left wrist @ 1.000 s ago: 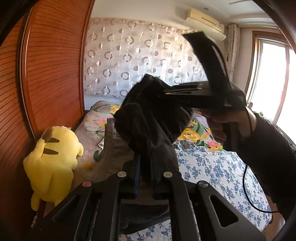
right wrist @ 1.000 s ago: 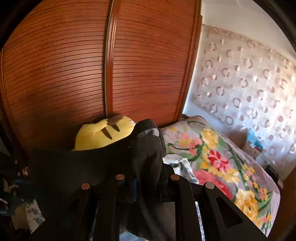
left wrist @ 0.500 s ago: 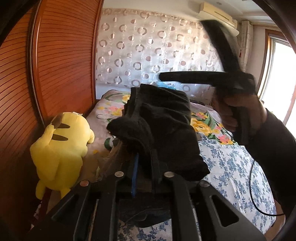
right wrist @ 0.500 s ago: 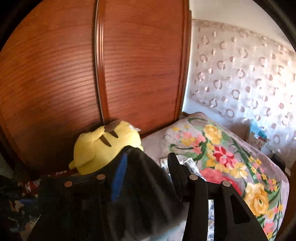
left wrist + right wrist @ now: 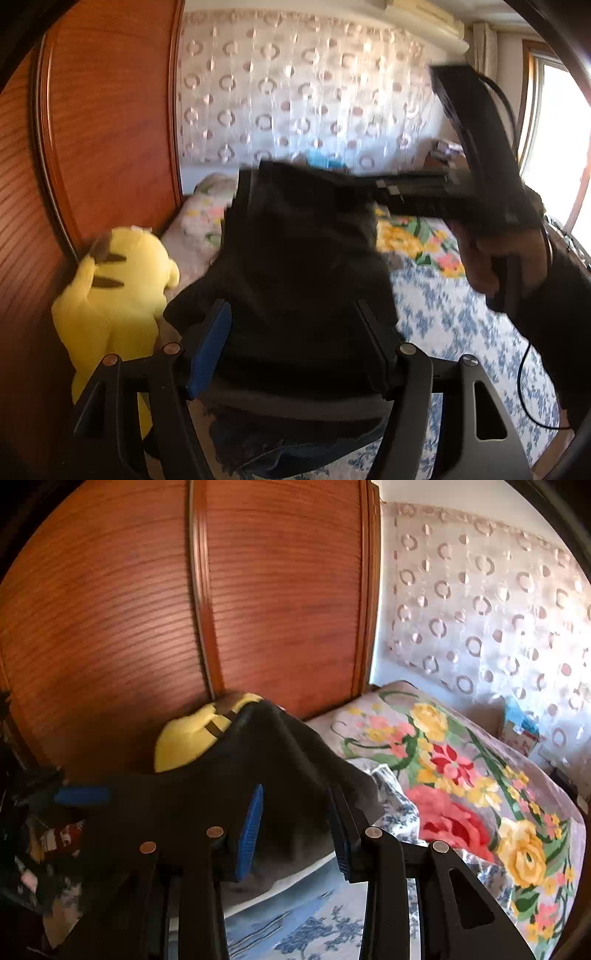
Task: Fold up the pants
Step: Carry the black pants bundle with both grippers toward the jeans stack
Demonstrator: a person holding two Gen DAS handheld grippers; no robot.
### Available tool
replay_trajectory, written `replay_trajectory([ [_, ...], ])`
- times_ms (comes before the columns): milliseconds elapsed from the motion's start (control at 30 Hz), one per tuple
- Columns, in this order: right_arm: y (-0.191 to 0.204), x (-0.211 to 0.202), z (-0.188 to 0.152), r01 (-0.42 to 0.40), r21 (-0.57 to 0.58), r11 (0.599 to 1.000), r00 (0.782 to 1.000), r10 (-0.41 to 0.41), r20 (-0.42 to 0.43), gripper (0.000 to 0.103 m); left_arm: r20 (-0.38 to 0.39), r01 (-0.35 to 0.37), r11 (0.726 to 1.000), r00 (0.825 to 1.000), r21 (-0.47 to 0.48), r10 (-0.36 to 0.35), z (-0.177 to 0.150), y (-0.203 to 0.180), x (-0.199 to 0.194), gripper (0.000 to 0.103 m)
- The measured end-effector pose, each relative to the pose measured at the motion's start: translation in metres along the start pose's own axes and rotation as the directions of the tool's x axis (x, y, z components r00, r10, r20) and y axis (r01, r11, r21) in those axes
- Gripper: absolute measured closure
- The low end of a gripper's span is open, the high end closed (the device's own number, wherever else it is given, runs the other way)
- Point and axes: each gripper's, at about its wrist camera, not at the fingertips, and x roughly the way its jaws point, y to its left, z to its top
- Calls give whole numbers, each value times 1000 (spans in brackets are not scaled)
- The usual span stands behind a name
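Observation:
The black pants (image 5: 303, 266) sit as a folded bundle over the bed, blurred by motion. My left gripper (image 5: 291, 310) has its jaws opening wide; the cloth lies between the blue pads without being pinched. A hand holds my right gripper (image 5: 369, 188) at the upper right of the left wrist view, its tips at the bundle's top edge. In the right wrist view the right gripper (image 5: 295, 794) has its jaws apart and closing. The dark pants (image 5: 280, 753) lie loosely between those jaws, and the pads do not press on them.
A yellow plush toy (image 5: 114, 288) leans on the wooden wardrobe doors (image 5: 184, 609) left of the pants. The bed has a flowered blanket (image 5: 461, 775) and a blue-flowered sheet (image 5: 443, 314). A patterned curtain hangs behind, and a cable trails from the sleeve at right.
Both grippers were shut on the raised pants a second ago. Both sets of jaws have since come apart, and the bundle has sunk lower in front of the left gripper.

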Motion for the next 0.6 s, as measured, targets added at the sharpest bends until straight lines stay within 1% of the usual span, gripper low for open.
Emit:
replay_trajectory([
  [100,-11,23,8,42,26,999,999,-42,-26,67,-11,-4,1000,1000,-14,4,-5,3,4,36],
  [200,-16,38,10,50,51,997,998,-48,-44,67,-13,-7,1000,1000,-20,7,-8,5,5,36],
  [267,-15,40,10,49,69,996,998,-46,-42,67,-15,-9,1000,1000,-21,9,-9,4,5,36],
  [400,-9,30,11,55,89,995,999,-54,-8,66,-14,-12,1000,1000,-23,11,-8,0,3,36],
  [600,5,-3,-9,68,100,993,997,-71,23,66,-5,-36,999,999,-5,36,-4,-3,-1,36],
])
